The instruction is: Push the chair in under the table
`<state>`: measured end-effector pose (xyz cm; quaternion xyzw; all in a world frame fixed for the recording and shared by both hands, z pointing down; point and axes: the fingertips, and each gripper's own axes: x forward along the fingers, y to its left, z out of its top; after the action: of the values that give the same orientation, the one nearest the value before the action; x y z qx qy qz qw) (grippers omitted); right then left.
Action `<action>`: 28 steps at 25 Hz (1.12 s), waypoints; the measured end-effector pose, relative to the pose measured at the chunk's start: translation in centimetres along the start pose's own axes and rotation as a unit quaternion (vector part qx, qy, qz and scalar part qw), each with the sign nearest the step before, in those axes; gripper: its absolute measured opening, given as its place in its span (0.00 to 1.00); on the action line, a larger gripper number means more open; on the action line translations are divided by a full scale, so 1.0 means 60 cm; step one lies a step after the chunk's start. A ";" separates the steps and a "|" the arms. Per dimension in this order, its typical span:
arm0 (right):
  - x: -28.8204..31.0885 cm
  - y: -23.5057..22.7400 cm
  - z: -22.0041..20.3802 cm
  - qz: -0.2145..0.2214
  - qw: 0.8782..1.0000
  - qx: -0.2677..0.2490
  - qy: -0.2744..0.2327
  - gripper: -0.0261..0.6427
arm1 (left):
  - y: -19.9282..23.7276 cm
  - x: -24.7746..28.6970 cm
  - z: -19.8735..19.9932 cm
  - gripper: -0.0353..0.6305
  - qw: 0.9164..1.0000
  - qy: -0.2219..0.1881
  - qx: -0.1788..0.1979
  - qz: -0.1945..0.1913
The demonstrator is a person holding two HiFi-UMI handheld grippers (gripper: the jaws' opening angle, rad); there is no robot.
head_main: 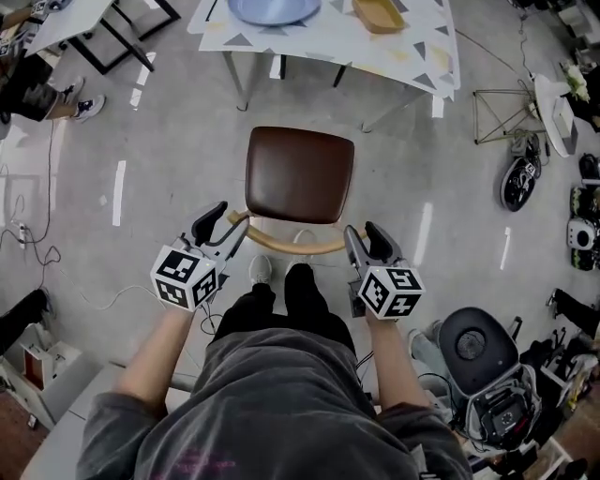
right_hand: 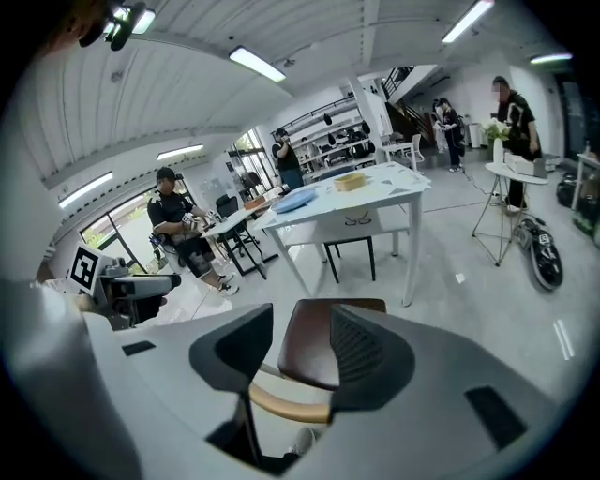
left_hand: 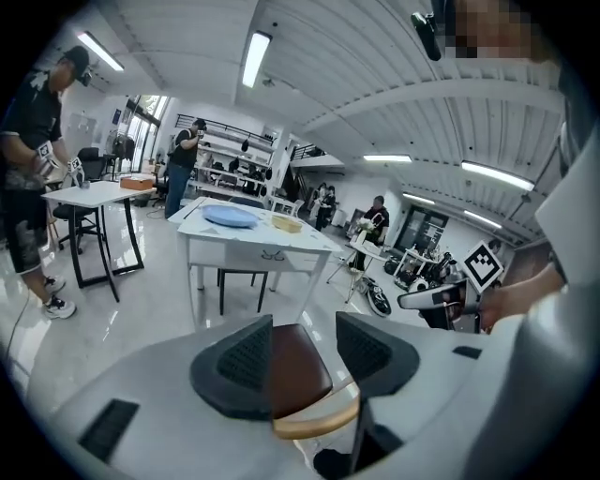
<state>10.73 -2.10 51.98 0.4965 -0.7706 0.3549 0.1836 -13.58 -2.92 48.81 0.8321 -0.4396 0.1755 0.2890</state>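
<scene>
Two grippers sit at the chair (head_main: 300, 175) back, one at each end of the curved wooden backrest (head_main: 292, 247).

1. Left gripper (head_main: 223, 228): at the 9 o'clock end of the backrest, pointing toward 1 o'clock and angled down. Jaws spread; its own view shows the brown seat (left_hand: 298, 367) and the backrest through the gap, with no pad pressing on either.
2. Right gripper (head_main: 367, 242): at the 3 o'clock end of the backrest, pointing toward 11 o'clock and angled down. Jaws spread; nothing is pinched. Whether either gripper touches the backrest cannot be told.
3. Chair: stands at 12 o'clock from the person, seat toward the table (head_main: 412, 58), backrest toward the person. The seat lies clear of the tabletop, with bare floor (head_main: 169, 141) between them.
4. Table: at 12 o'clock from the chair. It carries a blue plate (head_main: 274, 9) and a tan bowl (head_main: 379, 14).
5. One shoe (head_main: 261, 270) is just below the backrest.
</scene>
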 end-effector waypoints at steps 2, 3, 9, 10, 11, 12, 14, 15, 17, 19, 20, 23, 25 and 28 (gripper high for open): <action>0.014 -0.027 -0.020 -0.007 1.000 0.007 0.020 0.30 | 0.011 0.021 -0.021 0.37 1.000 0.017 -0.004 0.011; 0.020 -0.041 -0.030 -0.011 0.999 0.010 0.029 0.30 | 0.017 0.031 -0.032 0.37 1.000 0.026 -0.007 0.016; 0.056 -0.115 -0.098 -0.041 0.995 0.031 0.080 0.30 | 0.054 0.069 -0.109 0.37 0.995 0.080 -0.027 0.045; 0.059 -0.127 -0.110 -0.048 0.994 0.037 0.088 0.30 | 0.059 0.072 -0.123 0.37 0.994 0.089 -0.031 0.048; 0.062 -0.138 -0.122 -0.054 0.993 0.042 0.096 0.30 | 0.064 0.075 -0.136 0.37 0.993 0.099 -0.035 0.052; 0.065 -0.148 -0.134 -0.058 0.992 0.047 0.105 0.30 | 0.070 0.078 -0.150 0.37 0.992 0.107 -0.038 0.056; 0.074 -0.166 -0.160 -0.064 0.988 0.060 0.125 0.30 | 0.082 0.084 -0.179 0.37 0.989 0.124 -0.044 0.066; 0.078 -0.174 -0.173 -0.067 0.986 0.066 0.134 0.30 | 0.089 0.086 -0.192 0.36 0.988 0.131 -0.048 0.073; 0.083 -0.185 -0.195 -0.074 0.983 0.077 0.149 0.30 | 0.101 0.087 -0.219 0.36 0.984 0.144 -0.058 0.083; 0.086 -0.193 -0.211 -0.079 0.980 0.086 0.159 0.30 | 0.111 0.088 -0.242 0.36 0.981 0.158 -0.069 0.090; 0.087 -0.196 -0.217 -0.081 0.979 0.090 0.163 0.30 | 0.114 0.089 -0.252 0.36 0.979 0.163 -0.074 0.092; 0.090 -0.202 -0.232 -0.083 0.976 0.106 0.173 0.30 | 0.118 0.092 -0.276 0.36 0.975 0.177 -0.091 0.095; 0.093 -0.205 -0.240 -0.082 0.973 0.121 0.178 0.30 | 0.121 0.095 -0.286 0.36 0.973 0.184 -0.104 0.098; 0.101 -0.208 -0.255 -0.082 0.967 0.160 0.181 0.30 | 0.128 0.101 -0.304 0.36 0.967 0.199 -0.122 0.104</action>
<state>18.19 2.02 70.77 0.5083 -0.6144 0.5411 0.2672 -17.33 1.42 68.71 0.6884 -0.4756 0.3123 0.4499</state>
